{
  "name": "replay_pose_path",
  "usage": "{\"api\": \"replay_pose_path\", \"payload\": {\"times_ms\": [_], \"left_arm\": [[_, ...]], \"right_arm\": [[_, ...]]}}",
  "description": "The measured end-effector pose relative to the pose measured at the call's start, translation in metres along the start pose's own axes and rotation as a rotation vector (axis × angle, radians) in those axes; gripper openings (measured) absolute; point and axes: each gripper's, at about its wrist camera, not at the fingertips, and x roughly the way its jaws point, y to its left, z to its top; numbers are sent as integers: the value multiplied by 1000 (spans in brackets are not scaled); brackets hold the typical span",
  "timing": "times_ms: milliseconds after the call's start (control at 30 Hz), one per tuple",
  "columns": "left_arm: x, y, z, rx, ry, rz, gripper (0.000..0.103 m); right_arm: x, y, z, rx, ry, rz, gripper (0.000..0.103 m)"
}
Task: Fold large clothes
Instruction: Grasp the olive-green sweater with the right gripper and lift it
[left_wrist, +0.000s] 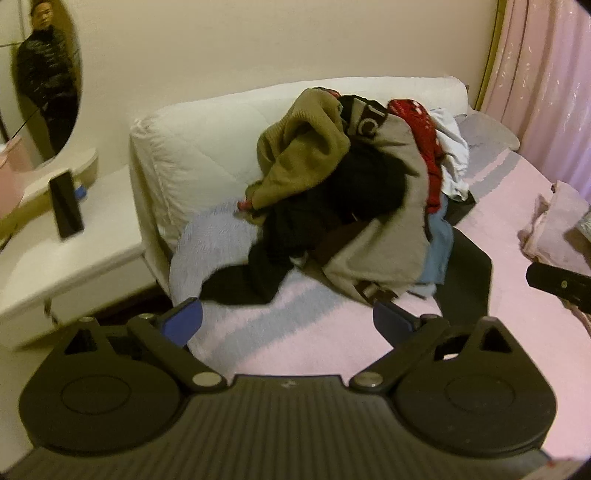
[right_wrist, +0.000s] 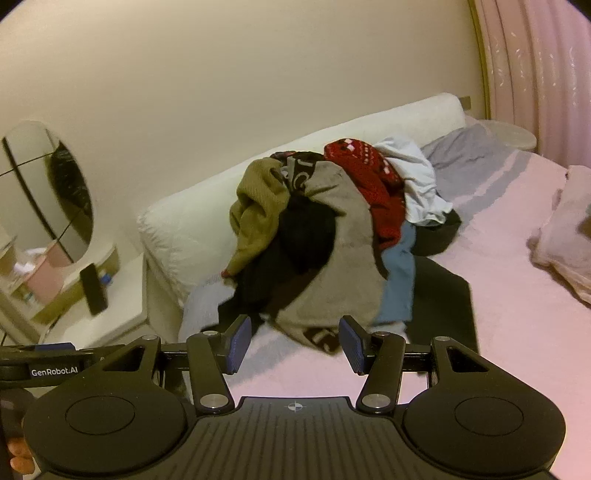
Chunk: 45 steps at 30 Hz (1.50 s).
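Here both grippers, left (left_wrist: 287, 318) and right (right_wrist: 293, 345), gape empty before the clothes pile (left_wrist: 343, 192); only the left view's mirror (left_wrist: 46, 79) shows a person.

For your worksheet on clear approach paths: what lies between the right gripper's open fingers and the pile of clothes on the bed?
Only bare pink bedsheet separates the right gripper from the pile of clothes, as the right wrist view shows.

Both grippers tilt downward with nothing between their blue-padded fingers — the left gripper (left_wrist: 288, 317) spread wide, the right gripper (right_wrist: 294, 345) parted less.
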Motion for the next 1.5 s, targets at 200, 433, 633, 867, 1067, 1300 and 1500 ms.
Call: {"api": "replay_pose_path", "payload": {"times_ms": [200, 433, 633, 867, 1067, 1300, 1500], "left_arm": [[63, 39, 70, 18, -4, -7, 97], [136, 66, 131, 11, 2, -44, 95], [203, 74, 175, 23, 18, -69, 90], [291, 76, 213, 0, 65, -78, 86], [354, 71, 228, -21, 108, -70, 86], [410, 74, 241, -38, 132, -66, 86], [426, 76, 239, -44, 160, -56, 86]], "right_arm": [[78, 27, 39, -1, -6, -32, 50], [162, 44, 78, 12, -6, -51, 50], [231, 44, 105, 15, 15, -90, 50], [320, 37, 129, -2, 44, -116, 50], [386, 34, 145, -52, 52, -108, 50], [446, 39, 149, -151, 62, -97, 49], [449, 20, 160, -106, -39, -24, 5]]}}
